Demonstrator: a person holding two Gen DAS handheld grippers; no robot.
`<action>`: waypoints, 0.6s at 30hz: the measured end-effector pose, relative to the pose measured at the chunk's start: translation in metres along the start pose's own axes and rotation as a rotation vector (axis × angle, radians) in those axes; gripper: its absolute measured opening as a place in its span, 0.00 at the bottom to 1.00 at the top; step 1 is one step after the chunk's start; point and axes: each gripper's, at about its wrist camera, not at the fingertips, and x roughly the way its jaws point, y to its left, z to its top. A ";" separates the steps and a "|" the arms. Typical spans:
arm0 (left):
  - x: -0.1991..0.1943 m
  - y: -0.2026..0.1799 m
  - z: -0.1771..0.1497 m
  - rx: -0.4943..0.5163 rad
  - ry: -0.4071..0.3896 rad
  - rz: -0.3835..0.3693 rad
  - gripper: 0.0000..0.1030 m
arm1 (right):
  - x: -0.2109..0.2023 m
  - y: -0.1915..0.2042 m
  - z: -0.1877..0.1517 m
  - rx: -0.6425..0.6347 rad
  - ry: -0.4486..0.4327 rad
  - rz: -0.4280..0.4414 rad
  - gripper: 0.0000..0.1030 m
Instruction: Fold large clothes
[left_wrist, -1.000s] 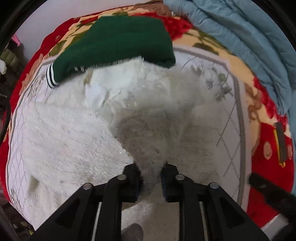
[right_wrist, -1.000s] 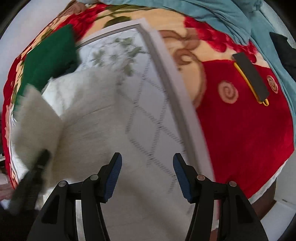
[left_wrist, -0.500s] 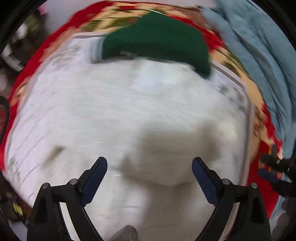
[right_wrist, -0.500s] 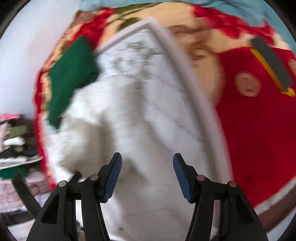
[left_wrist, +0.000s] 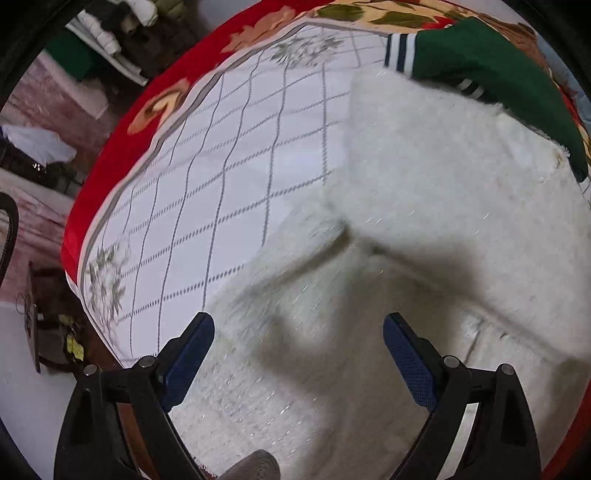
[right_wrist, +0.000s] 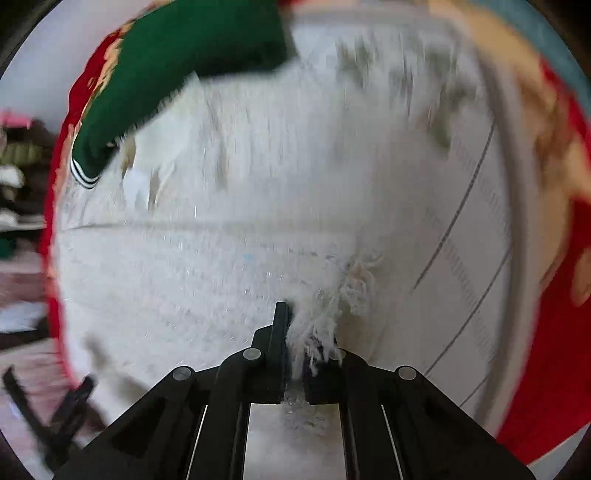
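A large white fluffy garment (left_wrist: 443, 206) lies spread on a bed, partly folded over itself. My left gripper (left_wrist: 298, 343) hovers over its near part, open wide, with only the fabric's surface below the blue pads. In the right wrist view the same white garment (right_wrist: 229, 236) fills the middle, blurred by motion. My right gripper (right_wrist: 295, 343) is shut on a tuft of its fuzzy edge, which sticks up between the black fingers. My left gripper (right_wrist: 55, 413) shows as a dark blur at the lower left of that view.
A folded green garment (left_wrist: 491, 70) with striped cuffs lies at the far edge, touching the white one; the green garment (right_wrist: 177, 62) also shows from the right. A white checked sheet (left_wrist: 221, 177) covers a red flowered blanket (left_wrist: 103, 158). Floor and clutter lie past the bed's left edge.
My left gripper let go of the white fabric, opened wide and swung left over the garment. My right gripper moved onto the garment's edge and shut on it.
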 end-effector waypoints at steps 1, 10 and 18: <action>0.002 0.002 -0.004 0.005 0.011 -0.005 0.91 | 0.000 0.000 0.001 0.004 0.005 -0.005 0.06; -0.035 -0.022 -0.011 0.092 -0.019 -0.140 0.91 | -0.070 -0.065 -0.064 0.255 0.035 0.010 0.36; -0.014 -0.117 -0.029 0.243 -0.037 -0.123 0.91 | -0.011 -0.060 -0.071 0.052 0.211 -0.022 0.36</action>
